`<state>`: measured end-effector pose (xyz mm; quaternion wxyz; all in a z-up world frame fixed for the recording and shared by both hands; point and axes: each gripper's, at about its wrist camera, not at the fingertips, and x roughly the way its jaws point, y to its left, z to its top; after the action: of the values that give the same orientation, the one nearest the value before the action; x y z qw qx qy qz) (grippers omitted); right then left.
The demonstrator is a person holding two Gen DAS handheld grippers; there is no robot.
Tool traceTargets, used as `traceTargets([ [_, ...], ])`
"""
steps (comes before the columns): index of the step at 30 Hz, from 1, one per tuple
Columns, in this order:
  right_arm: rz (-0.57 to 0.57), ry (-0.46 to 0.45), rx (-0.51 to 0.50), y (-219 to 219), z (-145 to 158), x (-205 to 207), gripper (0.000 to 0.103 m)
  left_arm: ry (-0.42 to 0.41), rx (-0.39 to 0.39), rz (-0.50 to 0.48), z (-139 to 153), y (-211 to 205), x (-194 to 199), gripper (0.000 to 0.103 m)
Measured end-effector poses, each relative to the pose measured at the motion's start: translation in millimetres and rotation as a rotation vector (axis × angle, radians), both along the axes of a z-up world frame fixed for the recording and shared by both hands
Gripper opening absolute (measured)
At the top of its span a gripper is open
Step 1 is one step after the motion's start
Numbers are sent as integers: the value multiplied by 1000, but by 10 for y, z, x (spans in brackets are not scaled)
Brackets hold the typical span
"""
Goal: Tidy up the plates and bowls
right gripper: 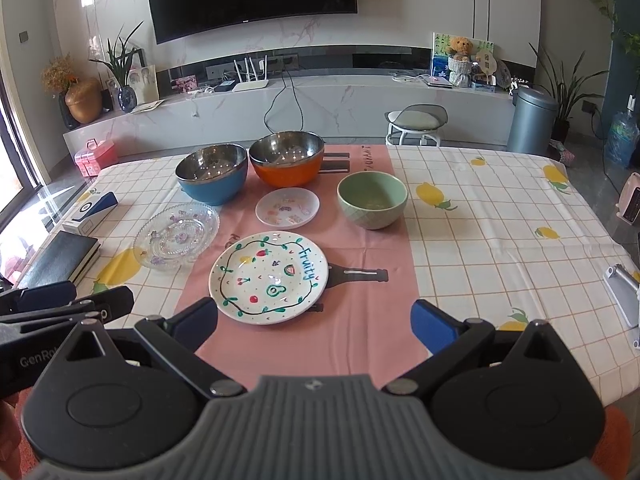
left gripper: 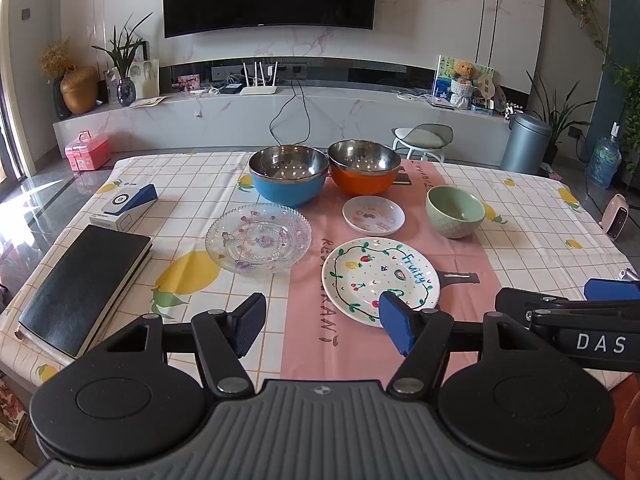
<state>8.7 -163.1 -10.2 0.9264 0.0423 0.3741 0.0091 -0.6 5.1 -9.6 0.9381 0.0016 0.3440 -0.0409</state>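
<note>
Right now my left gripper (left gripper: pixel 323 323) and right gripper (right gripper: pixel 314 326) both hang with fingers apart, holding nothing, above the near table edge. "Fruity" plate (right gripper: pixel 269 277) lies closest on the pink runner (right gripper: pixel 372 248) (lettering there unreadable); the right gripper's body reads "DAS".
</note>
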Motion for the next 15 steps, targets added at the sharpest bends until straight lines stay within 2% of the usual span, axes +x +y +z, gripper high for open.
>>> traceTargets([
  [15,-1,0,-1,-2,-17,-2,100,0,-1,-2,-2,-4,-3,77],
])
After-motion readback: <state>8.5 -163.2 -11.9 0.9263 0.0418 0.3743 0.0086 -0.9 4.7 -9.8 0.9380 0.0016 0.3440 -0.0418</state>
